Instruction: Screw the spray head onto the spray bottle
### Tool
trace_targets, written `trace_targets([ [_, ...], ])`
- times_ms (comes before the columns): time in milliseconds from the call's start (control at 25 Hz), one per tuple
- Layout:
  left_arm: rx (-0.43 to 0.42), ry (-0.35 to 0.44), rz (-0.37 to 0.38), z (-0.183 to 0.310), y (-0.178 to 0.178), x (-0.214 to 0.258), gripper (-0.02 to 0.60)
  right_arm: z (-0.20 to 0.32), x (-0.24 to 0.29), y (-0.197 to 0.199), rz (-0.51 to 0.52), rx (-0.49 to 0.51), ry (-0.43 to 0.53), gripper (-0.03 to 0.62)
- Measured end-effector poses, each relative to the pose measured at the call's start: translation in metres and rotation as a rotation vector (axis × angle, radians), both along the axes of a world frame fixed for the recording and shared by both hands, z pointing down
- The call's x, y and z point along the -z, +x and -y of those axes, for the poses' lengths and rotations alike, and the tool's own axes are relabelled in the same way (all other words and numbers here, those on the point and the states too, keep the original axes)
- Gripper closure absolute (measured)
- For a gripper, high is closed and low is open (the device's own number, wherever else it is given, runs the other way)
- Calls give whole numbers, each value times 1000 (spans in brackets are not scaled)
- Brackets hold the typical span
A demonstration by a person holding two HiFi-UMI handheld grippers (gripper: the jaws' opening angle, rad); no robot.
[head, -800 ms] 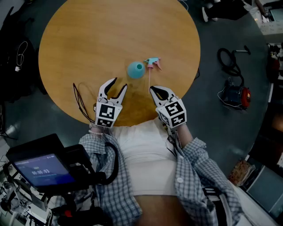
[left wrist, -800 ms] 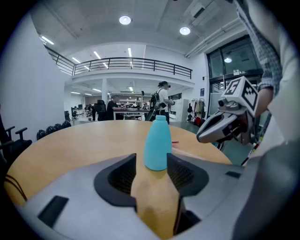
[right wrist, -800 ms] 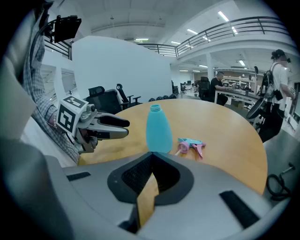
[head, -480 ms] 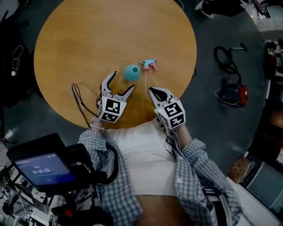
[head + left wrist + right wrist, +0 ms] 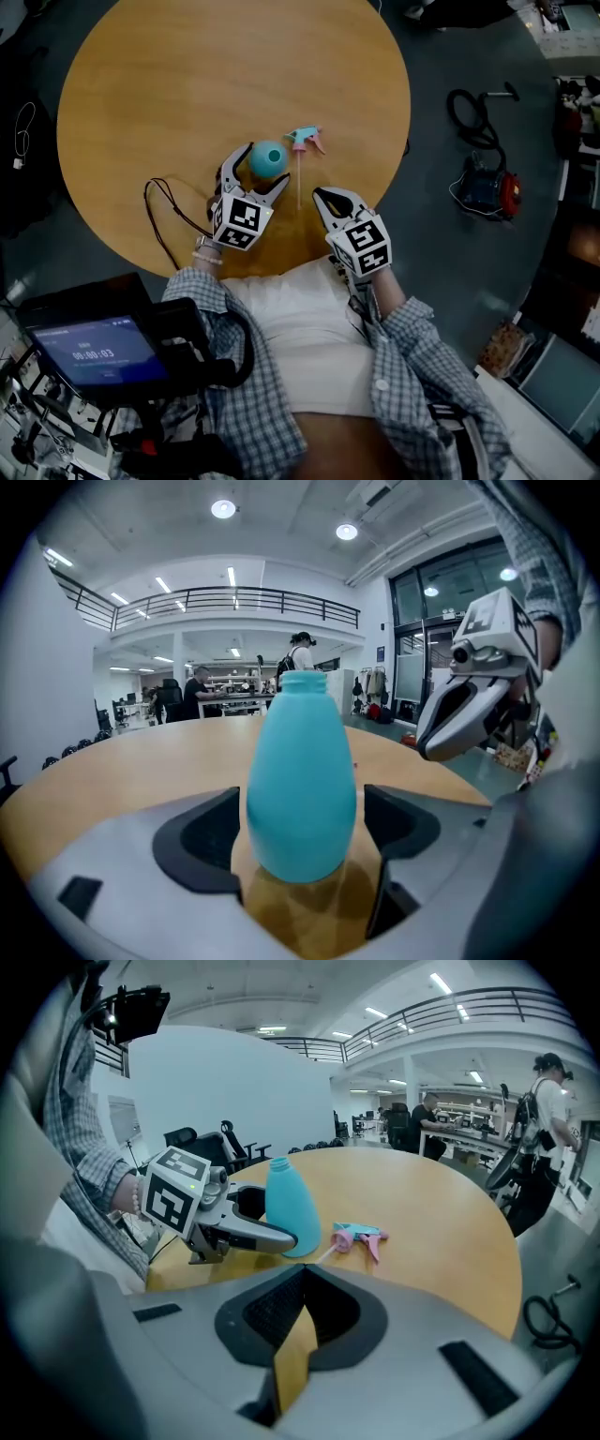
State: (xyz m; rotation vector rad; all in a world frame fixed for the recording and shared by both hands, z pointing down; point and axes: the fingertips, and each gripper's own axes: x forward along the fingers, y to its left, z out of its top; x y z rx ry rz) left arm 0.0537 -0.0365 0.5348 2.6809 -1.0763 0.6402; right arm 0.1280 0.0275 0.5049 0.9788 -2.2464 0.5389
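Observation:
A teal spray bottle [image 5: 267, 158] stands upright and uncapped on the round wooden table [image 5: 169, 84]. My left gripper [image 5: 264, 165] is open, with its jaws on either side of the bottle [image 5: 300, 771]; a thin gap shows on each side. The teal and pink spray head [image 5: 306, 139] lies on its side just right of the bottle, its thin tube trailing toward me. My right gripper [image 5: 319, 194] is shut and empty near the table's front edge, a short way behind the tube. In the right gripper view the left gripper [image 5: 234, 1224], bottle [image 5: 286, 1206] and spray head [image 5: 361, 1237] lie ahead.
A black cable [image 5: 164, 202] loops over the table's near left edge. A handheld screen device [image 5: 89, 352] sits at lower left. On the floor to the right lie a red and black tool [image 5: 487, 192] and its cord. People work at desks far behind.
My left gripper has moved forward and to the right, and its open jaws now straddle the bottle. The right gripper has stayed in place, shut.

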Motion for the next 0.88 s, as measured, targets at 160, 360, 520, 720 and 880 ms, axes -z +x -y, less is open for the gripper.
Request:
trace_targets([
  [160,6,26,41,8,0,3,178,1,0,4,-8,6,-11,602],
  [360,-3,31,43,11,1,8,186,15,1,12,-57,62,17,602],
  [520,6,22,37,8,0,9,186,43,12,16,-151,222,95,602],
  [720,14,20,32,10,-2,5,186,79,5,10,-315,517,120,546],
  [880,14,18,42,7,1,2,186,97,-12,7,-477,760,68,442],
])
